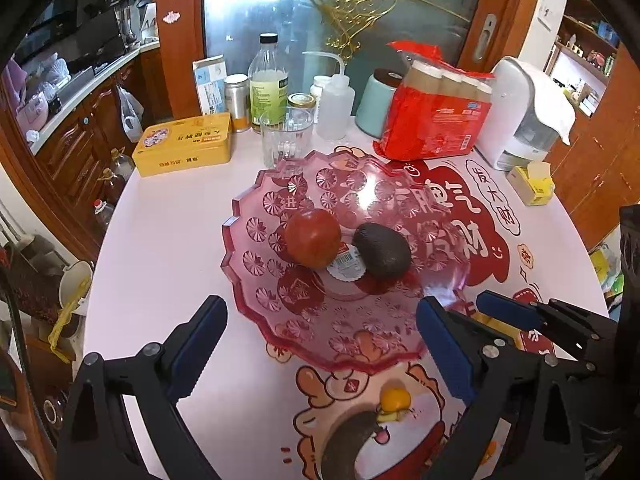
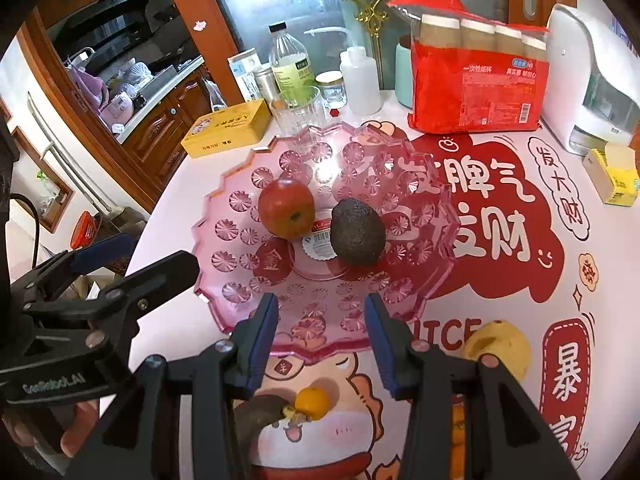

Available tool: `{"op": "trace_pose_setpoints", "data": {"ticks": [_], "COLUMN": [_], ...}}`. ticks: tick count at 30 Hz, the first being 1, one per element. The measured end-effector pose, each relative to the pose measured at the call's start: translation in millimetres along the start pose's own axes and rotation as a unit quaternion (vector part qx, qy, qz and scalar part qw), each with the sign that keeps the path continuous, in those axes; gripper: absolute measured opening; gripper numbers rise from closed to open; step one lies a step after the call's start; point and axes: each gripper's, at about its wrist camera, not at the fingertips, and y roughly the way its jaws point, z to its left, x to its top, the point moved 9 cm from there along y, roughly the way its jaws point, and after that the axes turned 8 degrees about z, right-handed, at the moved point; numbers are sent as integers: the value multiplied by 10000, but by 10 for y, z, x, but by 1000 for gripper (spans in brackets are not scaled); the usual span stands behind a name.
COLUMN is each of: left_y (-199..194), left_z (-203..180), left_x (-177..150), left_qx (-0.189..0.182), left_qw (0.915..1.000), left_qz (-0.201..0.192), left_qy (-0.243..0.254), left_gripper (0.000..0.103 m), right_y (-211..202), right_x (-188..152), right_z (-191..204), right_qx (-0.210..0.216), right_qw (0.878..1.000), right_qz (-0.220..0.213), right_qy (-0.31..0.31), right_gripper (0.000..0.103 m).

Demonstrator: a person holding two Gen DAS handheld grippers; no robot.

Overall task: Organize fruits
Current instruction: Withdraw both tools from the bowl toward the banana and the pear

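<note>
1. Left wrist view: left gripper (image 1: 320,344) fingers spread wide, holding nothing, hovering over the near rim of the pink glass fruit plate (image 1: 256,292).
2. Ahead of the fingers, in the plate's centre: red apple (image 1: 313,237) and dark avocado (image 1: 382,250), near each other, a label sticker between them.
3. Below the fingers, on the bench (image 1: 168,240): small orange fruit (image 1: 395,398) touching a dark curved fruit (image 1: 352,436); can't tell what the dark one is.
4. Right of the right finger: right gripper (image 1: 516,312) partly in frame, just off the plate's edge.
5. Right wrist view: right gripper (image 2: 322,344) fingers moderately apart, empty, over the plate's (image 2: 224,276) near rim.
6. Ahead of the fingers: apple (image 2: 286,208) and avocado (image 2: 357,232) on the plate, nearly touching.
7. Between and below the fingers: orange fruit (image 2: 312,402) against the dark fruit (image 2: 260,410). Right of the fingers: yellow fruit (image 2: 500,346) on the bench (image 2: 188,196).
8. Left of the fingers: left gripper (image 2: 132,256) beside the plate's left rim.
</note>
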Motion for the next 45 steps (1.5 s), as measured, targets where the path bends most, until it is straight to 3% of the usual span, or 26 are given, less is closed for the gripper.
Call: {"op": "trace_pose_setpoints", "data": {"ticks": [7,14,17,27,34,45], "left_y": [-217,-458,-582,-1019,-1168,-1070], "left_z": [-110,-175,-221,-282,-443,-792], "left_x": [-192,-410,-516,-718,-905,-1258], "left_qx": [-99,40,28,218,200,48], "left_qw": [9998,9999,9999,9994,9996,10000], "left_qz": [109,105,100,-143,-170,-27], "left_qy": [-104,-120,-119,-239,-134,-17], "left_gripper": [95,95,95,95,95,95], "right_y": [-234,-513,-648,-1208,-1463,-1634], "right_x": [-170,-327,-367,-535,-756,-1207], "right_z": [-10,-37,-66,-115,-352,-909], "right_qx": [15,80,81,-10,-6,-509], "right_qw": [10000,9997,9994,9964,9943,9921], "right_qz": [-66,-207,-270,-849,-1052,-1125], "right_qy": [-2,64,192,59,175,240], "right_gripper": [50,51,57,59,59,59]}}
